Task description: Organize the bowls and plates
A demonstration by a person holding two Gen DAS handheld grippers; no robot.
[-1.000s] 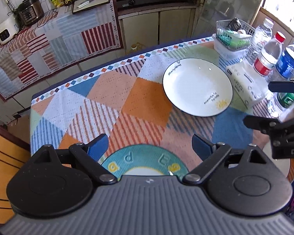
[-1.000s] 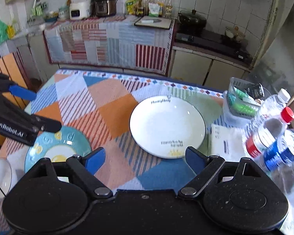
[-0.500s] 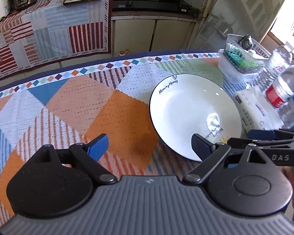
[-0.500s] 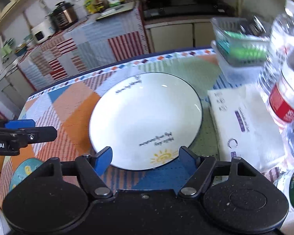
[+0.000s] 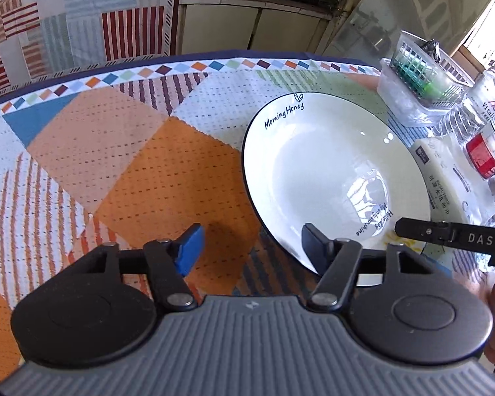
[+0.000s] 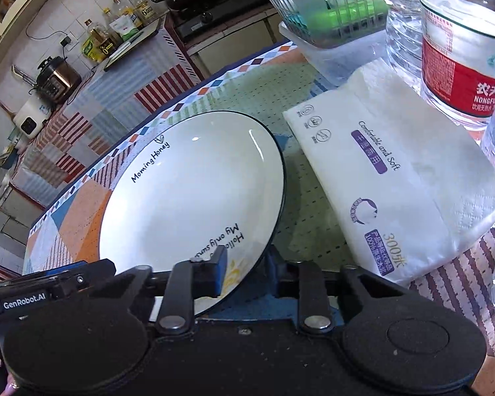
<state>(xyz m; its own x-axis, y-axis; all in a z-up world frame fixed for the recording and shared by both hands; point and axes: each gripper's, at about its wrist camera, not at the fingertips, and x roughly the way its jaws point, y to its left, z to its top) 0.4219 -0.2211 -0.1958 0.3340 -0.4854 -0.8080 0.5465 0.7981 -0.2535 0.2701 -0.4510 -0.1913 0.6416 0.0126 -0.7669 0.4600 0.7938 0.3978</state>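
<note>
A white plate (image 5: 330, 171) with a dark rim and the words "Morning Honey" lies on the patchwork tablecloth (image 5: 132, 165). My left gripper (image 5: 250, 250) is open; its right finger is over the plate's near rim and its left finger is over the cloth. My right gripper (image 6: 247, 270) is closed on the near rim of the plate (image 6: 188, 204), one finger on top and one beneath the edge. The right gripper also shows in the left wrist view (image 5: 445, 234) at the plate's right edge.
A white tissue pack (image 6: 396, 178) lies right of the plate. Water bottles (image 6: 462, 49) and a plastic basket on a clear box (image 6: 326, 10) stand beyond it. The table's far edge (image 5: 214, 56) faces kitchen cabinets.
Both grippers moved forward to the white plate. The right gripper narrowed from open onto the plate's near rim. The teal plate has dropped out of view.
</note>
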